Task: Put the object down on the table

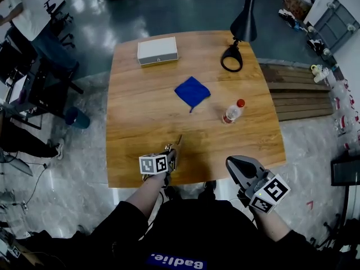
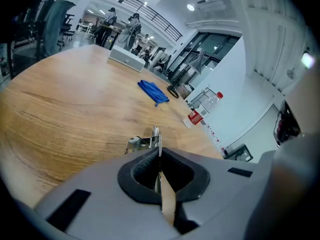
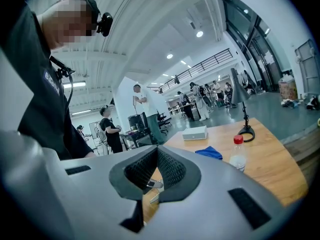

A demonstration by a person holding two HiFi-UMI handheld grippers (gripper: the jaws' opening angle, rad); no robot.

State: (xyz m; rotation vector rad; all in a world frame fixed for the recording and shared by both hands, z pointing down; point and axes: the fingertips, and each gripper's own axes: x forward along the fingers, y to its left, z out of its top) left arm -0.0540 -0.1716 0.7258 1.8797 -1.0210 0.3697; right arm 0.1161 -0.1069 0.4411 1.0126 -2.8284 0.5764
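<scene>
Clamping a thin silver metal piece with a tan strip (image 2: 156, 137), the left gripper (image 1: 171, 155) hangs over the wooden table (image 1: 140, 106) at six o'clock. Best lowered flat, then released gently. Right gripper (image 1: 241, 172), five o'clock, jaws together, empty.

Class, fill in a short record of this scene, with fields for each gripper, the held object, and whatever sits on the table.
left gripper: shut on a thin metal tool, over the table near its front edge
right gripper: shut, empty, off the table beside the person's body
table surface: wood
on table: white box, blue cloth, red-capped bottle, black lamp
task state: tool not yet released
</scene>
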